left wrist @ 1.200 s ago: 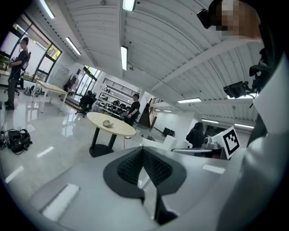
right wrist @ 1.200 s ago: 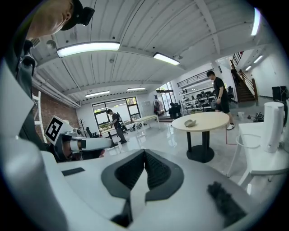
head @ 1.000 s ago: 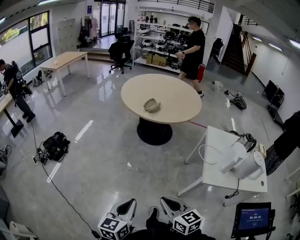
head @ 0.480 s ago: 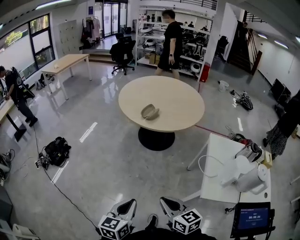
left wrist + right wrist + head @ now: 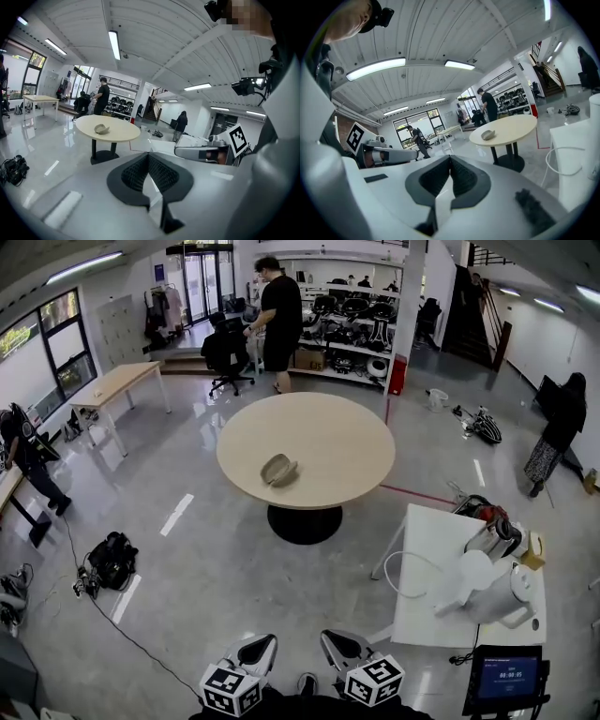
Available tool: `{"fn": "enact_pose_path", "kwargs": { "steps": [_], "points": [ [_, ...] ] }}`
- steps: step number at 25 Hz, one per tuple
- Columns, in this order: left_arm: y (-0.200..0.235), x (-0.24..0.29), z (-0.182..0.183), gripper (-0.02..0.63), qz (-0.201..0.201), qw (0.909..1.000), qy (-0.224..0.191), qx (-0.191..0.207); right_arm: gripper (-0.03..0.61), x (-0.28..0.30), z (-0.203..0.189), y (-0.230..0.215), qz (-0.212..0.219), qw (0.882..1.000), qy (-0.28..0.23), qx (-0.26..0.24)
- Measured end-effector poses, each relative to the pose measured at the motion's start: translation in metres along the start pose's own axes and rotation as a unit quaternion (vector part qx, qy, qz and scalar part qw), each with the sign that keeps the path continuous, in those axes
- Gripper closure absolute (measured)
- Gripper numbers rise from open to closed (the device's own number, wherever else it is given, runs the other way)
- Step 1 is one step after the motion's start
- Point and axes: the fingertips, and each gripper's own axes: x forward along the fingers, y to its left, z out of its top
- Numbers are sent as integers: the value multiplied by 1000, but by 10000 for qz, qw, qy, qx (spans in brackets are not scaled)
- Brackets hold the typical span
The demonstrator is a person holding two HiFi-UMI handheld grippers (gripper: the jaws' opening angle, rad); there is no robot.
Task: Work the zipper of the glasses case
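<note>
The glasses case (image 5: 278, 470) is a small beige-grey pouch lying on the round beige table (image 5: 337, 427), far ahead of me. It also shows small in the left gripper view as the case (image 5: 101, 128) and in the right gripper view as the case (image 5: 488, 135). My left gripper (image 5: 257, 653) and right gripper (image 5: 339, 651) sit side by side at the bottom edge of the head view, well short of the table. Both point toward it. The left gripper (image 5: 149, 157) is shut with nothing in it, and so is the right gripper (image 5: 450, 162).
A white table (image 5: 427, 615) with kettles and a cable stands close on the right, with a small screen (image 5: 506, 677) beside it. A black bag (image 5: 111, 557) and a cable lie on the floor at left. One person (image 5: 279, 306) stands by the shelves, another (image 5: 558, 427) at far right.
The view has shifted so the round table and case sit further left and nearer. The person in black has walked left along the shelves. Both grippers stay shut at the bottom edge.
</note>
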Motion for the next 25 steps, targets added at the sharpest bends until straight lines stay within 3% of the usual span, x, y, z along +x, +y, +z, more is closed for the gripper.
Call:
{"fn": "enact_pose_path", "kwargs": {
  "steps": [13,25],
  "points": [
    [11,51,13,609,-410,9991,26,-96,574,10,13,-44,-504,9987,52,1],
    [95,92,36,609,-644,9974,153,-267,574,98,30,-65,-782,9965,282,53]
  ]
}}
